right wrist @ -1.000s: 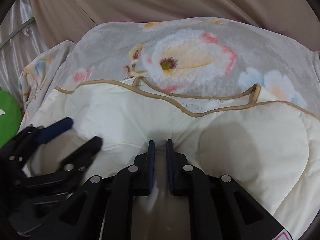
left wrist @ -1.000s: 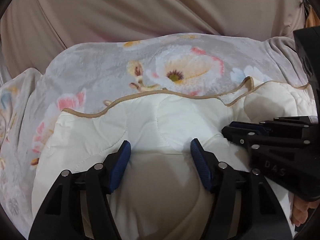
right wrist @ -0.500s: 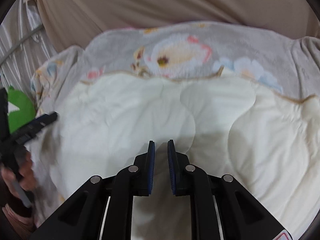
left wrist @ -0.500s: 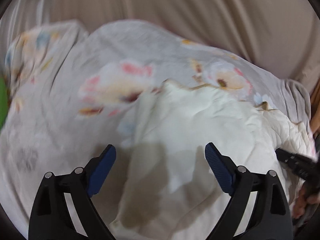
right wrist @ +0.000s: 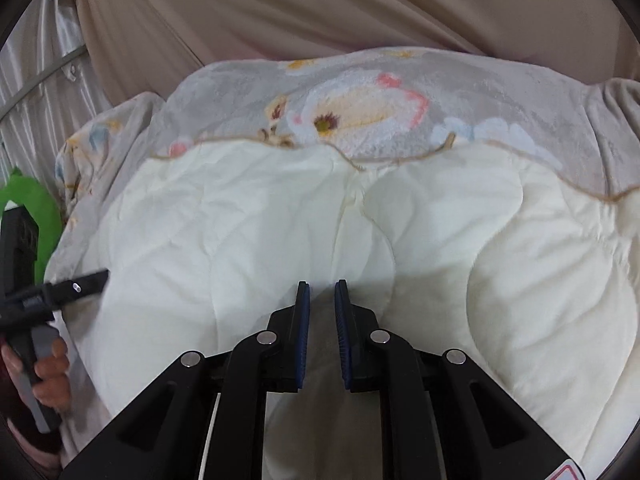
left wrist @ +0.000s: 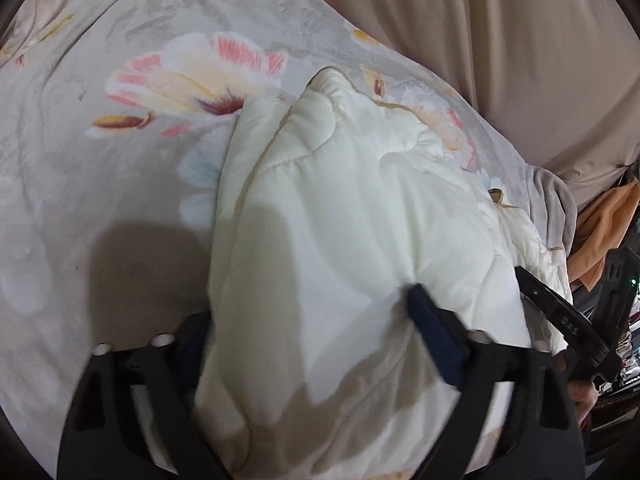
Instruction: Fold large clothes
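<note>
A cream quilted garment (left wrist: 340,200) with tan piping lies bunched on a grey floral blanket (left wrist: 120,160). My left gripper (left wrist: 308,308) is at its near left end. The jaws are closing around a thick fold, the right pad dents the fabric, and the left pad is half hidden behind it. In the right wrist view the garment (right wrist: 240,220) spreads wide. My right gripper (right wrist: 322,292) is nearly shut, with a thin layer of the garment in the narrow gap. The left gripper (right wrist: 76,286) and the hand (right wrist: 48,372) holding it show at the left edge.
The floral blanket (right wrist: 380,112) covers the surface, with a beige curtain (right wrist: 320,8) behind it. A green object (right wrist: 24,208) sits at the far left. An orange cloth (left wrist: 608,216) hangs at the right, near the right gripper's body (left wrist: 560,320).
My left gripper swung left along the garment, rolled, opened wide, then closed on the bunched left end. The garment now looks spread wider in the right wrist view; the right jaws stayed narrow.
</note>
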A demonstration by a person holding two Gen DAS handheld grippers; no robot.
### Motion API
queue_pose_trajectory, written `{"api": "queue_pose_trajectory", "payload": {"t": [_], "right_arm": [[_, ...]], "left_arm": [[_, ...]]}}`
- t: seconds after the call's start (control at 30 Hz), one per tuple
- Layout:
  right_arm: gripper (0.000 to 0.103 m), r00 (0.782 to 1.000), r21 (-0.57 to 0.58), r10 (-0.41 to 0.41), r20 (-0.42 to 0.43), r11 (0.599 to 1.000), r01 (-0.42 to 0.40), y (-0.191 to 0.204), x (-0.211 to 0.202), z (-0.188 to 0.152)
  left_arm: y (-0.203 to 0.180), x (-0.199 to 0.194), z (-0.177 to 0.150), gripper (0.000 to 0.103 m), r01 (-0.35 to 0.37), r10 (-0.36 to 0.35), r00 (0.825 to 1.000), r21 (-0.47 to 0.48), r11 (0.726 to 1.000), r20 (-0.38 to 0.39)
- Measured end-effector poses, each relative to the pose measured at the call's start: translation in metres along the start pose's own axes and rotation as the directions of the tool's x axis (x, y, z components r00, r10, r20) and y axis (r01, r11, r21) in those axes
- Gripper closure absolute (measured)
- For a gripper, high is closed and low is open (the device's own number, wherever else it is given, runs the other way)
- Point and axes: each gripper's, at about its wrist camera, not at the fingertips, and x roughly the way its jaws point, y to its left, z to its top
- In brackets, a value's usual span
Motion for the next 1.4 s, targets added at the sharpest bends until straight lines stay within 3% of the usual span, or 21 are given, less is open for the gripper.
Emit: {"api": "queue_pose_trajectory", "payload": {"t": [0.03,0.1,0.2,0.33,0.43,0.63,0.73,0.87,1.1,1.23,1.4], "right_arm": [[0.090,1.000,-0.002,0.003,-0.022,1.000,-0.003,0.001,0.007,0.002],[0.090,0.999,0.001,0.012,-0.041,1.000,-0.012,-0.001,0.022,0.001],[0.090,1.000,-0.028,0.009,-0.028,1.000,-0.010,0.001,0.028,-0.001],[0.090,1.000,-0.028,0.026,-0.017,0.999,-0.026,0.000,0.025,-0.002],[0.090,0.995,0.046,0.104,0.003,0.994,-0.104,-0.012,0.004,-0.006],[0.088,0.985,0.044,0.169,0.036,0.984,-0.170,-0.025,-0.082,-0.054],[0.087,0.979,0.048,0.204,0.002,0.978,-0.204,-0.024,-0.094,-0.088],[0.090,0.968,0.095,0.235,-0.083,0.969,-0.227,-0.027,-0.061,-0.117],[0.094,0.928,0.238,0.368,-0.060,0.908,-0.345,-0.051,-0.073,-0.135],[0.086,0.950,0.270,0.313,0.004,0.914,-0.303,-0.075,-0.110,-0.162],[0.085,0.973,0.372,0.207,0.097,0.900,-0.229,-0.128,-0.153,-0.186]], "left_arm": [[-0.003,-0.007,0.001,0.052,0.001,-0.001,1.000,0.012,1.000,0.016],[-0.010,-0.024,0.005,0.074,-0.019,0.017,0.998,0.043,0.999,0.056],[-0.038,-0.053,0.013,0.082,0.006,-0.016,0.992,0.081,0.997,0.126],[-0.097,-0.095,0.020,0.085,0.072,-0.116,0.970,0.204,0.976,0.212],[-0.150,-0.114,0.018,0.086,0.105,-0.184,0.955,0.315,0.943,0.231],[-0.235,-0.118,0.003,0.086,0.134,-0.249,0.950,0.474,0.871,0.189],[-0.268,-0.108,-0.013,0.086,0.149,-0.263,0.952,0.517,0.843,0.154],[-0.307,-0.089,-0.033,0.086,0.160,-0.259,0.961,0.559,0.814,0.102],[-0.357,-0.022,-0.067,0.086,0.121,-0.168,0.986,0.616,0.778,0.018],[-0.376,0.024,-0.087,0.086,0.085,-0.103,0.995,0.647,0.758,-0.011],[-0.387,0.068,-0.110,0.080,0.036,-0.033,0.999,0.678,0.734,-0.017]]}}
